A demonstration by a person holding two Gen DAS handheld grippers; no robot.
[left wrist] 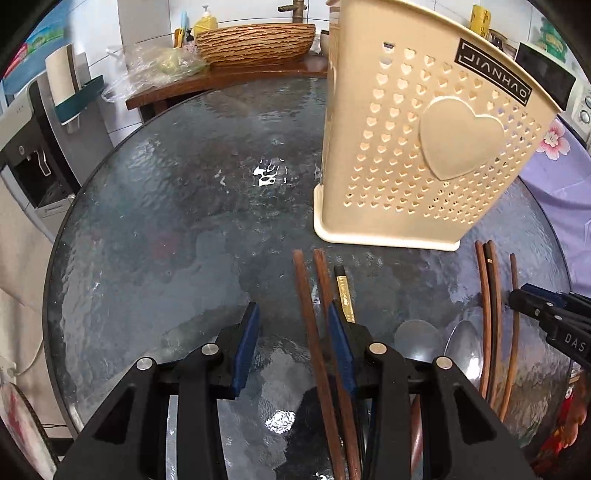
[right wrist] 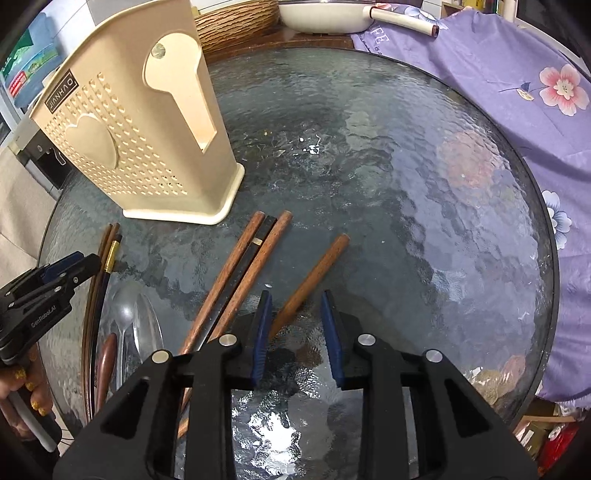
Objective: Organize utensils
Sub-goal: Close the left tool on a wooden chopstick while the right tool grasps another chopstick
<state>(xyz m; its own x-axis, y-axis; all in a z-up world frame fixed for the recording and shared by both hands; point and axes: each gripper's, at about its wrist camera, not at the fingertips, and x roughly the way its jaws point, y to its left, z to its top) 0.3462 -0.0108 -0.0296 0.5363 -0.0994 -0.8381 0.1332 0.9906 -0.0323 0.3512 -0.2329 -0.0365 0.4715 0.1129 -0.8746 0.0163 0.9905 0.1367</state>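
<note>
A beige perforated utensil holder [left wrist: 424, 147] [right wrist: 140, 140] with a heart on its side stands upright on the round glass table [left wrist: 184, 221] [right wrist: 406, 184]. My left gripper [left wrist: 291, 310] hovers open over a brown chopstick [left wrist: 306, 295] that runs between its fingers; another brown one and a black-and-gold chopstick [left wrist: 345, 295] lie by its right finger. My right gripper [right wrist: 295, 299] is open around a single brown chopstick [right wrist: 314, 273], its pads not pressing on it. Three more chopsticks [right wrist: 240, 266] lie just left of it. A metal spoon [left wrist: 465, 347] [right wrist: 123, 314] and a clear spoon [right wrist: 147, 328] lie between the two groups.
A woven basket [left wrist: 255, 40] and a white pan [right wrist: 325, 14] sit on the wooden counter behind the table. A purple floral cloth [right wrist: 517, 92] drapes the table's right side. A water dispenser [left wrist: 29, 147] stands at the left. A wooden spoon [right wrist: 105, 365] lies beside the metal one.
</note>
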